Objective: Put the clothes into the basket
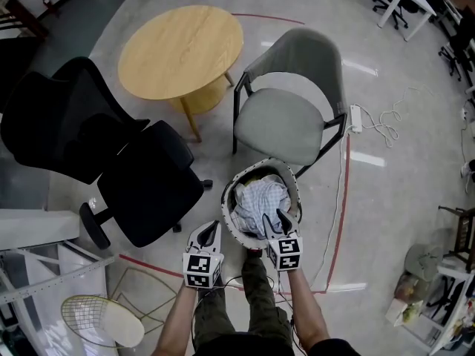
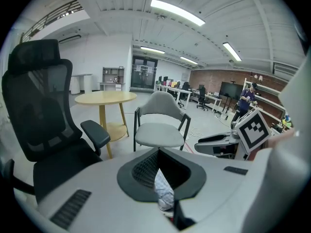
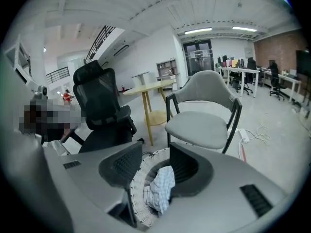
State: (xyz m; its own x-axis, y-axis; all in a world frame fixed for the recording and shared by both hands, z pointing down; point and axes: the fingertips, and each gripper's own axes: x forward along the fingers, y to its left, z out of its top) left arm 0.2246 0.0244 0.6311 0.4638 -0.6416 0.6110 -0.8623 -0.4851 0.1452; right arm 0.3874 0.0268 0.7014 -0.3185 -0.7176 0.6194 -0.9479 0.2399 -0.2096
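Note:
A white woven basket point(image 1: 228, 215) stands on the floor just in front of the person's feet, with a blue-and-white checked cloth point(image 1: 260, 201) bundled inside it. My right gripper point(image 1: 280, 218) hangs over the basket's near right side, jaws open, with nothing pressed between them. In the right gripper view the cloth point(image 3: 163, 188) and the basket rim point(image 3: 141, 178) show through the gap of the right gripper point(image 3: 155, 155). My left gripper point(image 1: 211, 231) is outside the basket on its left, its jaws meeting at the tip, shut and empty point(image 2: 158, 149).
A grey chair point(image 1: 293, 113) stands right behind the basket, a round wooden table point(image 1: 182, 50) beyond it on the left. A black office chair point(image 1: 111, 154) fills the left side. A gold wire stool point(image 1: 96, 317) sits near left. A power strip and cable point(image 1: 356, 117) lie right of the grey chair.

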